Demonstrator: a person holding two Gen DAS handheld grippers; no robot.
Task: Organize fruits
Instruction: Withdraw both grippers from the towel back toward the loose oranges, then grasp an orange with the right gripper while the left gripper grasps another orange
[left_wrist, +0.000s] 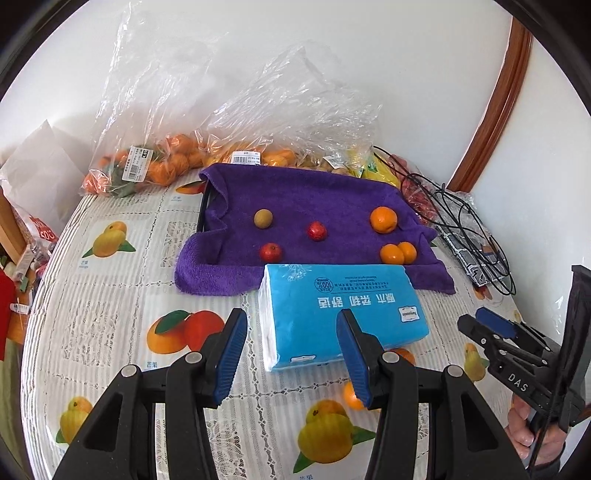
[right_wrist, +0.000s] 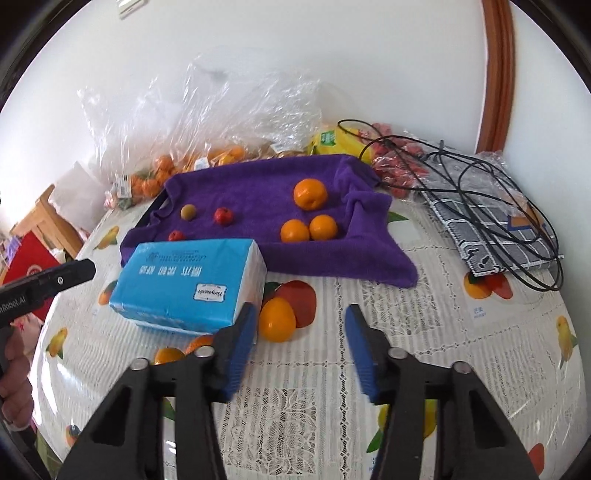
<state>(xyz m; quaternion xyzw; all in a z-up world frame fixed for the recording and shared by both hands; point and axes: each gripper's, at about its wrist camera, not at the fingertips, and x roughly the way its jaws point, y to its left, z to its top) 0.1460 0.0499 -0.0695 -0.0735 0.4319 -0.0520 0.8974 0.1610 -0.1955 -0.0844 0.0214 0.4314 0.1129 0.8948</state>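
I am hovering both grippers, left gripper (left_wrist: 291, 354) and right gripper (right_wrist: 301, 347), unclenched and empty, risking nudging the tissue pack (left_wrist: 340, 314) into the small oranges (left_wrist: 398, 253) on the purple towel (left_wrist: 295, 192).

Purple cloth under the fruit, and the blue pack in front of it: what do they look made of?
Purple cloth: looks like terry towelling, matte, fuzzy looped pile, soft folds at the edges. Blue pack: apparently thin glossy plastic film around soft tissue; it shows sheen, printed text and white layers at the end.

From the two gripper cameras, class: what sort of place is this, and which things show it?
Probably a home dining or kitchen table: a fruit-print tablecloth, a blue tissue pack and plastic bags of oranges against the wall. Loose fruit lies on a purple towel.
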